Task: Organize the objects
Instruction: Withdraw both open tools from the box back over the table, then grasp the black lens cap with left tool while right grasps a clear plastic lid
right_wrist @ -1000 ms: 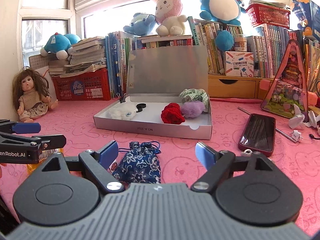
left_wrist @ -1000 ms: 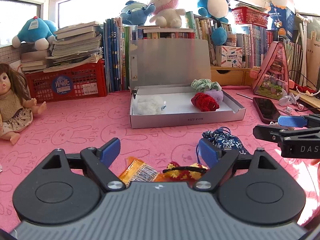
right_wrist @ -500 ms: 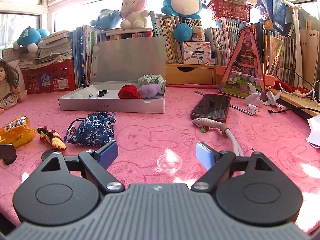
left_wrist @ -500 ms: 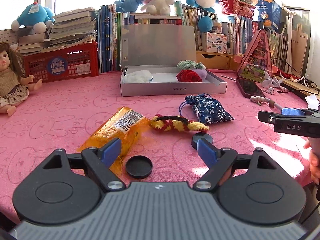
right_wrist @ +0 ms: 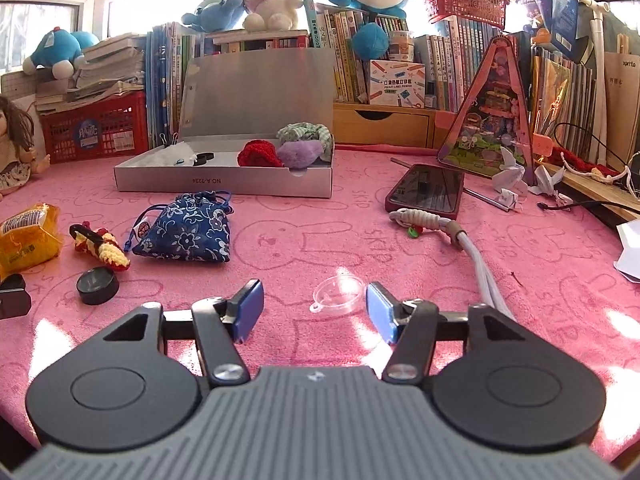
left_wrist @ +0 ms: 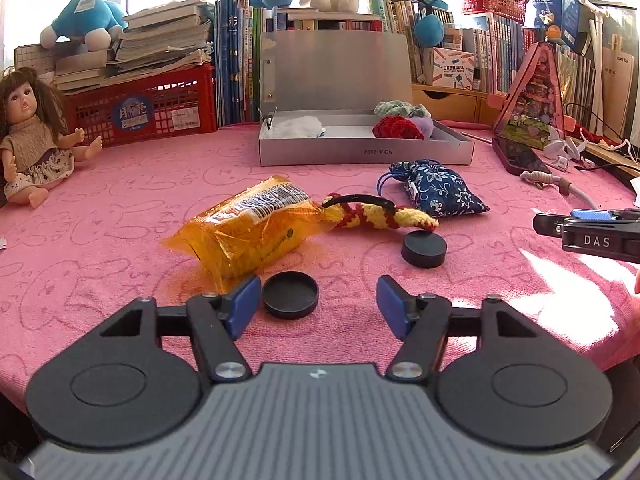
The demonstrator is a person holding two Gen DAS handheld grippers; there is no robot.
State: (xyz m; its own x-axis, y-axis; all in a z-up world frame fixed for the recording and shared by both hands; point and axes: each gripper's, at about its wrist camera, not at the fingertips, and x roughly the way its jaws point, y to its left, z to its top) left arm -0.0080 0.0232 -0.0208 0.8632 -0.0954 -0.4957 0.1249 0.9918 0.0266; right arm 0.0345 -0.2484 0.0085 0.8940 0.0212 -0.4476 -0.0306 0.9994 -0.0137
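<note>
Objects for sorting lie scattered on the pink cloth [left_wrist: 120,208], in front of the open grey box [left_wrist: 366,152] by the books. Left to right in the left wrist view: an orange packet [left_wrist: 248,232], a black lid [left_wrist: 291,294] just ahead of the left gripper [left_wrist: 316,306], a red-and-yellow knitted piece [left_wrist: 384,214] touching the packet's end, a black round case [left_wrist: 424,249] and a blue flowered pouch [left_wrist: 438,194]. The left gripper's jaws stand apart, holding nothing. Compared with half a second ago, both cameras sit slightly nearer the cloth; the lid now lies close beside the left blue finger rather than between the two, and the round case appears farther from the right finger. In the right wrist view, the pouch [right_wrist: 186,230] lies at left, a clear plastic dome [right_wrist: 338,294] lies just beside the right finger of the right gripper [right_wrist: 314,312], and a phone [right_wrist: 426,192] lies beyond. The dome was centred ahead before. The right gripper's jaws are spread and empty.
</note>
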